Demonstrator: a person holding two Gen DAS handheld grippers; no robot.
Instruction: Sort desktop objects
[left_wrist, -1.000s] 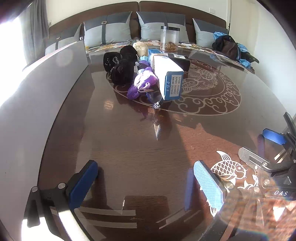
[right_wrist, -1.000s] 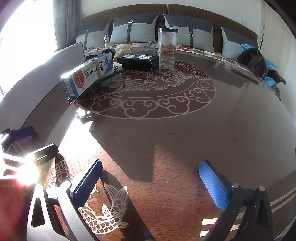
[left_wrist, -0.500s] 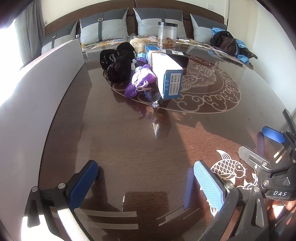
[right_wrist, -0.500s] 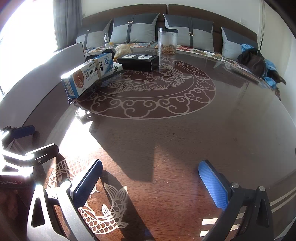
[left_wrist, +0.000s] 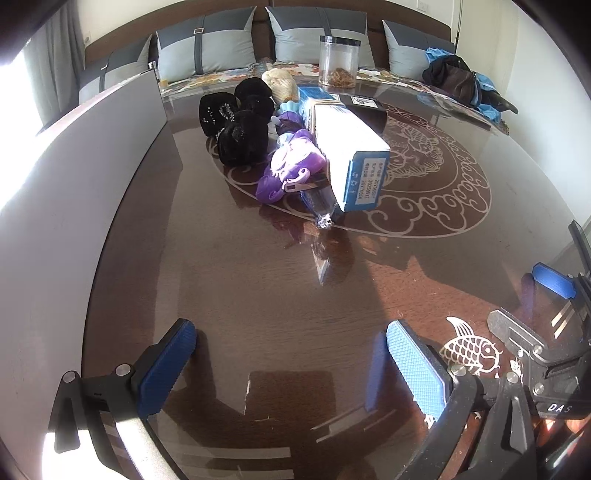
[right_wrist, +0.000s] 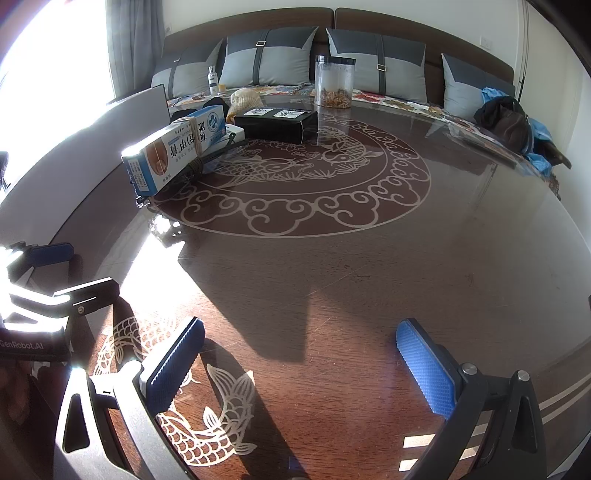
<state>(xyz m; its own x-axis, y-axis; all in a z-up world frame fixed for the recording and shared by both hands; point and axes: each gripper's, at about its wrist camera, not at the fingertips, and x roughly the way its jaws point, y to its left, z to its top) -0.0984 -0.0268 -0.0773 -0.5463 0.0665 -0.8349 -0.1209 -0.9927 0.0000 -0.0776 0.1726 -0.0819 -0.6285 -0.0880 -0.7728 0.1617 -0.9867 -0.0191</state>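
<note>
A pile of objects lies on the far part of the dark round table (left_wrist: 258, 302): a white and blue medicine box (left_wrist: 351, 151) (right_wrist: 177, 155), a purple plush toy (left_wrist: 291, 166), black fuzzy items (left_wrist: 236, 125), a black box (right_wrist: 277, 123) and a beige ball-like thing (left_wrist: 280, 85). My left gripper (left_wrist: 291, 365) stands open near the table's near edge, nothing between its blue pads. My right gripper (right_wrist: 299, 365) is open too, empty, to the right of the left one. Both are well short of the pile.
A clear jar (right_wrist: 334, 81) with brown contents stands at the far side. A grey panel (left_wrist: 55, 177) runs along the table's left. Cushions (right_wrist: 269, 55) line a sofa behind. Dark and blue clothes (right_wrist: 513, 125) lie at the far right.
The left wrist view has tilted up and crept slightly toward the pile. The right gripper has stayed still. Both remain open.
</note>
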